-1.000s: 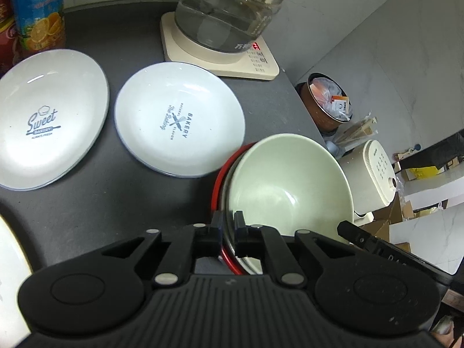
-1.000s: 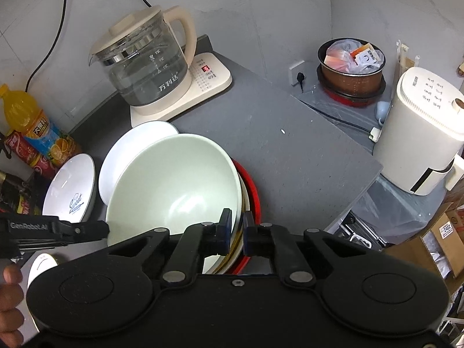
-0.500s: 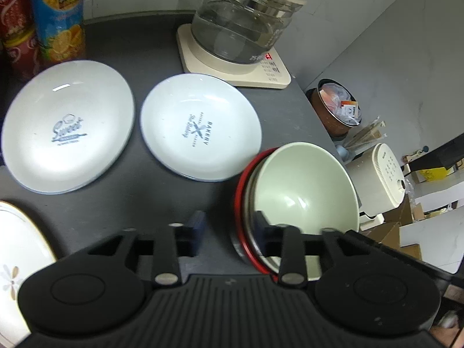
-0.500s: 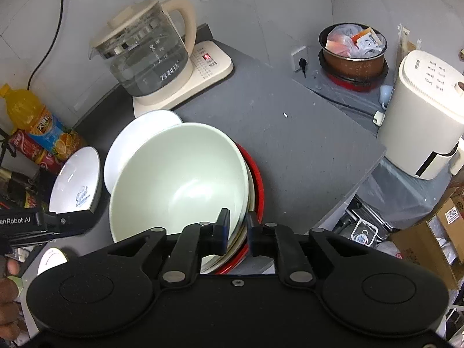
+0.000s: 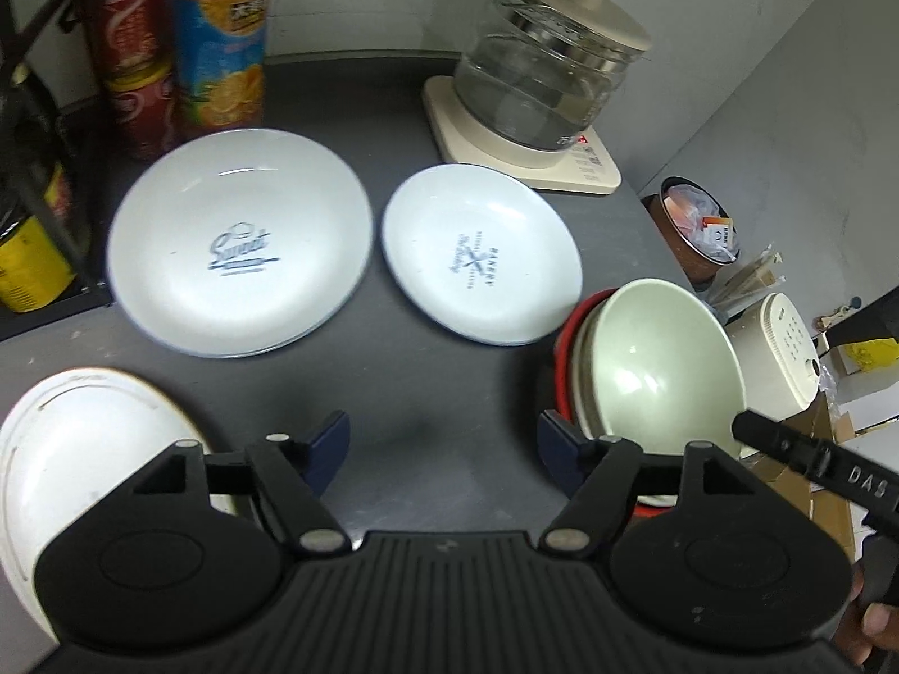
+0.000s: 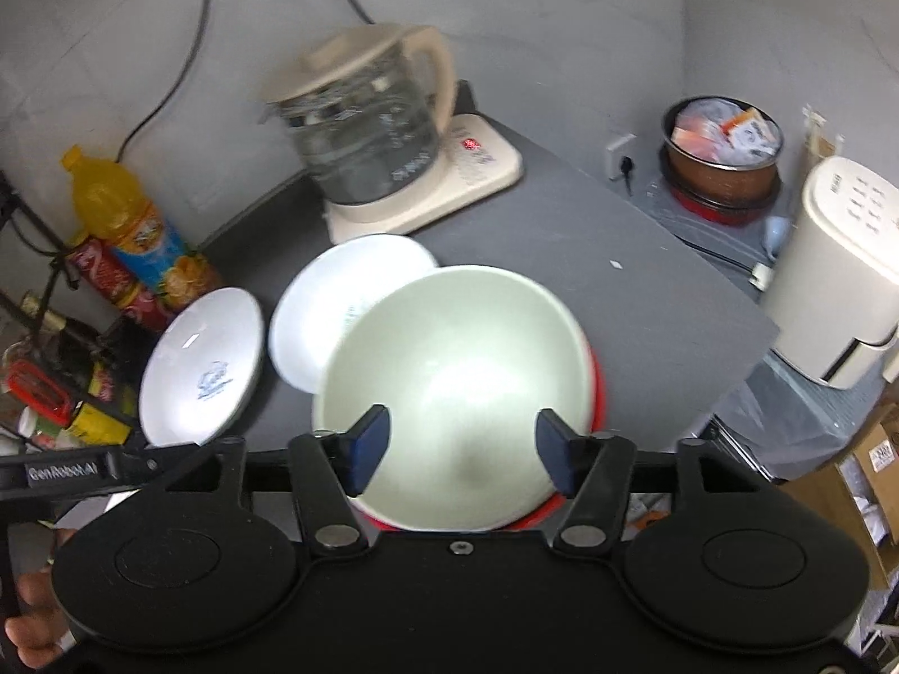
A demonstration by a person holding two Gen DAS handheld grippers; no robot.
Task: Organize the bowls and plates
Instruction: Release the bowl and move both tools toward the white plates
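**Both grippers standing open beside the stacked bowls**

The left gripper [image 5: 444, 443] is hovering over bare dark tabletop [image 5: 438, 370] with its blue-padded fingers spread wide and gripping nothing. Just off its right fingertip the bowl stack [image 5: 646, 376] is sitting: a pale green bowl [image 5: 663, 359] is nesting on top, a cream rim is showing beneath it, and a red bowl [image 5: 562, 348] is lying at the bottom (how many pieces are hidden between them cannot be told). The green bowl is holding nothing.

The right gripper [image 6: 458, 443] is also released, its fingers [image 6: 368, 441] parted and framing the same green bowl, whose hollow is filling the gap between them; whether the pads are touching its rim cannot be told.

Ahead of the left fingers two white plates are lying flat, side by side and apart: the "Sweet" plate [image 5: 241, 247] beyond the left fingertip and the "Bakery" plate [image 5: 483, 253] straight ahead, its edge just beside the stack. A third white plate [image 5: 84, 449], gold-rimmed, is resting near the left finger's outer side, partly behind it. That is making three plates in all.

Farther ahead a glass kettle [image 5: 545, 90] is standing on its cream base, and an orange drink bottle [image 5: 222, 39] with red cans [image 5: 135, 67] is standing beyond the "Sweet" plate. Off the table, beyond the right fingers, a brown pot [image 6: 725, 151] is holding packets.
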